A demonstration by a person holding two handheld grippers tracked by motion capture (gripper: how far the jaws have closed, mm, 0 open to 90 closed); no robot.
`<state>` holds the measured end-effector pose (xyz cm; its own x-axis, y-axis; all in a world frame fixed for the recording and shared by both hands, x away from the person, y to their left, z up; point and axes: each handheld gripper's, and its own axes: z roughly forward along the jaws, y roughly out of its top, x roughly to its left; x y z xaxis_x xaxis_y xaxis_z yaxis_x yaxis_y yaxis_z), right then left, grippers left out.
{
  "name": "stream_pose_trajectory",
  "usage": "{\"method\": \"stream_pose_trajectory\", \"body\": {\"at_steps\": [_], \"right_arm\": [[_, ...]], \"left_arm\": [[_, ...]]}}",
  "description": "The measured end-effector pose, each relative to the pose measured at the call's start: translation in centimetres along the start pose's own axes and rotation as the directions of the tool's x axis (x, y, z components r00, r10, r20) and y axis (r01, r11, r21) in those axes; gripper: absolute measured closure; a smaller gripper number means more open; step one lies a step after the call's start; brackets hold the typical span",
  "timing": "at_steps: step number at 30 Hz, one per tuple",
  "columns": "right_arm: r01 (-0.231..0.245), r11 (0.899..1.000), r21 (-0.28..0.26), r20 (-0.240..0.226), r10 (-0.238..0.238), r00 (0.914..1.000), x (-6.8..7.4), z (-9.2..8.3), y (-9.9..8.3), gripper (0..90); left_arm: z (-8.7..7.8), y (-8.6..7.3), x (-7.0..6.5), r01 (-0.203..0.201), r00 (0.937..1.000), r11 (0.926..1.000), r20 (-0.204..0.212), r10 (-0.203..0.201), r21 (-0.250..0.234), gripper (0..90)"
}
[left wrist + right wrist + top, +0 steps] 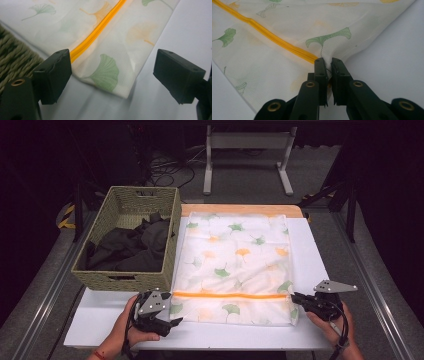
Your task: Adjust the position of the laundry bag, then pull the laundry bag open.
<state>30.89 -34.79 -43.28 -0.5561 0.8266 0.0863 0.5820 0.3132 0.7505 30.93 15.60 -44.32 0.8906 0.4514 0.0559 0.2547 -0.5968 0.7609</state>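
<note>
A white mesh laundry bag (235,265) printed with green and orange leaves lies flat on the white table, an orange zipper (230,295) running across its near end. My right gripper (296,298) is shut on the bag's right edge at the zipper's end (312,58), and the fabric bunches between its jaws (329,65). My left gripper (170,312) stands open at the bag's near left corner (122,93), the corner lying between its wide-apart fingers (53,75) without touching them. A hand holds each gripper from below.
A woven green basket (131,237) with dark clothes (132,245) stands left of the bag, close to my left gripper. The white table top (310,255) shows bare strips right of the bag and along the near edge. A metal frame (247,157) stands on the floor beyond.
</note>
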Motion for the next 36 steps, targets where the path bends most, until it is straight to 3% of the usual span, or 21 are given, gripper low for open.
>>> {"method": "stream_pose_trajectory", "body": {"at_steps": [3,5,8,13,17,19,20,21,22,23,24,25,26,27,28,29,30,36], "right_arm": [[0.011,1.000,-0.001,0.006,-0.011,0.9999,0.2,-0.1,0.2,84.2],[0.031,1.000,0.002,0.015,-0.031,0.9994,0.4,-0.1,0.4,84.2],[0.042,0.999,-0.004,0.011,-0.041,0.9991,0.6,-0.1,0.7,84.2],[0.049,0.999,-0.017,0.013,-0.049,0.9987,0.8,-0.3,0.9,84.0],[0.044,0.999,-0.026,0.010,-0.044,0.9990,0.7,-0.5,0.9,83.9],[0.048,0.998,-0.030,0.012,-0.048,0.9988,0.9,-0.6,0.9,83.8],[0.048,0.998,-0.030,0.012,-0.048,0.9988,0.9,-0.6,0.9,83.8],[0.053,0.998,-0.033,0.015,-0.052,0.9985,1.0,-0.7,0.9,83.8],[0.059,0.997,-0.039,0.011,-0.059,0.9982,1.2,-0.9,1.1,83.8],[0.063,0.997,-0.040,0.012,-0.063,0.9980,1.3,-0.9,1.1,83.8],[0.068,0.997,-0.044,0.012,-0.067,0.9977,1.4,-0.9,1.2,83.8],[0.068,0.997,-0.044,0.012,-0.067,0.9977,1.4,-0.9,1.2,83.8],[0.069,0.996,-0.048,0.008,-0.068,0.9976,1.5,-1.0,1.3,83.8],[0.075,0.996,-0.051,0.005,-0.075,0.9972,1.6,-1.0,1.5,83.8],[0.079,0.995,-0.054,0.007,-0.079,0.9968,1.7,-0.9,1.5,83.8],[0.078,0.995,-0.055,0.006,-0.078,0.9969,1.7,-0.9,1.6,83.8],[0.084,0.995,-0.057,0.004,-0.084,0.9964,1.7,-0.9,1.6,83.8],[0.088,0.994,-0.068,-0.009,-0.089,0.9960,2.0,-1.0,1.7,83.8]], "left_arm": [[0.1,0.7,-0.3,-0.016,0.9999,0.9998,0.007,0.016,-0.011,17.0],[0.3,1.6,-0.7,-0.048,0.9988,0.9987,0.011,0.048,-0.017,20.4],[0.9,2.9,-1.1,-0.066,0.9970,0.9976,0.039,0.067,-0.022,24.8],[3.1,5.9,-2.4,-0.140,0.9851,0.9900,0.099,0.141,-0.015,32.2],[5.3,8.3,-3.2,-0.159,0.9749,0.9872,0.156,0.159,-0.008,41.2],[6.9,9.9,-3.5,-0.161,0.9615,0.9868,0.223,0.161,-0.019,50.4],[6.9,9.9,-3.5,-0.161,0.9615,0.9868,0.223,0.161,-0.019,57.1],[7.4,10.4,-3.6,-0.169,0.9543,0.9854,0.247,0.169,-0.022,57.1],[8.0,11.0,-3.8,-0.168,0.9485,0.9855,0.268,0.168,-0.026,68.4],[9.4,12.1,-4.4,-0.171,0.9386,0.9849,0.300,0.171,-0.025,71.2],[10.3,12.9,-4.9,-0.183,0.9318,0.9829,0.316,0.179,-0.018,72.8],[10.3,12.9,-4.9,-0.183,0.9318,0.9829,0.316,0.179,-0.018,74.4],[11.0,13.4,-5.2,-0.199,0.9277,0.9799,0.319,0.194,-0.017,74.4],[12.3,14.3,-5.9,-0.211,0.9174,0.9775,0.343,0.202,-0.011,74.6],[13.2,14.8,-6.4,-0.222,0.9136,0.9751,0.348,0.211,-0.008,74.7],[13.2,14.8,-6.4,-0.222,0.9136,0.9751,0.348,0.211,-0.008,75.8],[14.3,15.5,-7.0,-0.223,0.9066,0.9748,0.366,0.210,-0.006,76.3],[16.5,16.8,-7.8,-0.216,0.9103,0.9765,0.363,0.199,0.006,76.1]]}}
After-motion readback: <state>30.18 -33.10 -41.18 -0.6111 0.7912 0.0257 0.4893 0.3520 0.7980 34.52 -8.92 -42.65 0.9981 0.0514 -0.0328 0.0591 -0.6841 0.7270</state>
